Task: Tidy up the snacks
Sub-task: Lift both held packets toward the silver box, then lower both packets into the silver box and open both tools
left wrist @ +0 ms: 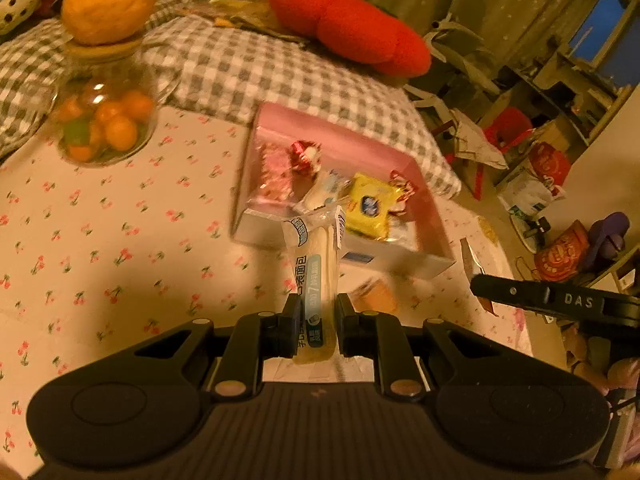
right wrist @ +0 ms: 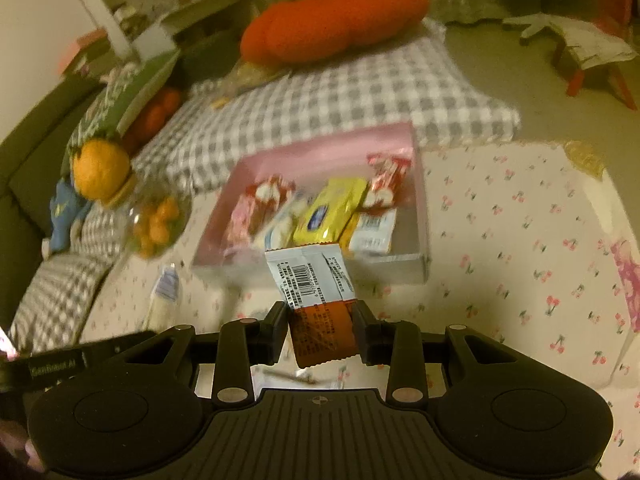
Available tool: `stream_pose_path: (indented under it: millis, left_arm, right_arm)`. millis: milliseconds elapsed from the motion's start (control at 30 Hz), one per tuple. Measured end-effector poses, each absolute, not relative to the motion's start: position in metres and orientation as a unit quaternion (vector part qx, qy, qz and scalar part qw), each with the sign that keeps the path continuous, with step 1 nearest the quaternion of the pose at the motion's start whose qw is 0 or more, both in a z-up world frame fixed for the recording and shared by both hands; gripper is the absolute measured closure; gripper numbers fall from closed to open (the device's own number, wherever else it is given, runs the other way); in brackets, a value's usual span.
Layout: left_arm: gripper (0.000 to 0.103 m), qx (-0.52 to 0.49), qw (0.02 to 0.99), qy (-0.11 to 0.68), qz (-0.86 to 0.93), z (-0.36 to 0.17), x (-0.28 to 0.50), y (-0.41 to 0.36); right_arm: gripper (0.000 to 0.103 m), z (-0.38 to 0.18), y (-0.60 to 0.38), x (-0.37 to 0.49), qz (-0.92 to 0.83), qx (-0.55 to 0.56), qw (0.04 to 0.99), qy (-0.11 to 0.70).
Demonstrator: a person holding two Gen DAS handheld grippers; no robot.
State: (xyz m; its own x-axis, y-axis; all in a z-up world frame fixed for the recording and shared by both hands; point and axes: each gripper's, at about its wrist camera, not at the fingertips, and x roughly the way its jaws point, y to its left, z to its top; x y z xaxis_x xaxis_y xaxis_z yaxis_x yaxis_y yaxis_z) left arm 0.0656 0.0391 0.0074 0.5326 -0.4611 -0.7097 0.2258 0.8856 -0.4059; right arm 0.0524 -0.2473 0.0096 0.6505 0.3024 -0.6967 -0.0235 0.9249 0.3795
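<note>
My left gripper [left wrist: 318, 312] is shut on a long white bread stick packet [left wrist: 314, 276] with blue print, held above the cloth just short of the pink box [left wrist: 344, 136]. My right gripper [right wrist: 321, 316] is shut on an orange and white snack packet [right wrist: 316, 296] with a barcode, held in front of the same pink box [right wrist: 320, 148]. The box holds several snacks, among them a yellow packet [left wrist: 370, 208] [right wrist: 328, 210] and red and white candy packets [right wrist: 386, 180]. The bread stick packet also shows at the left of the right wrist view [right wrist: 164, 296].
A glass jar of small oranges [left wrist: 102, 120] with a big orange on its lid stands left of the box. A grey checked cushion [left wrist: 260, 64] and a red plush pillow [left wrist: 348, 20] lie behind it. The cherry-print cloth [left wrist: 100, 220] covers the surface. Clutter fills the floor at right.
</note>
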Motion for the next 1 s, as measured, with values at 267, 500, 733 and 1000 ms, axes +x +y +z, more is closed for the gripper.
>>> stream_pose_path:
  millis: [267, 500, 733, 1000]
  left_arm:
    - [0.087, -0.112, 0.872, 0.428, -0.209, 0.023, 0.094, 0.015]
    - [0.087, -0.086, 0.876, 0.417, -0.228, 0.025, 0.128, -0.021]
    - [0.087, -0.059, 0.875, 0.420, -0.232, 0.012, 0.162, -0.052]
    - [0.087, -0.032, 0.879, 0.430, -0.205, -0.011, 0.189, -0.081]
  right_arm:
    - [0.069, 0.019, -0.263, 0.079, 0.073, 0.206, 0.896, 0.387]
    - [0.069, 0.013, -0.268, 0.104, 0.072, 0.234, 0.896, 0.371]
    - [0.069, -0.007, -0.277, 0.118, 0.066, 0.252, 0.890, 0.374]
    - [0.069, -0.027, -0.277, 0.133, 0.072, 0.255, 0.884, 0.386]
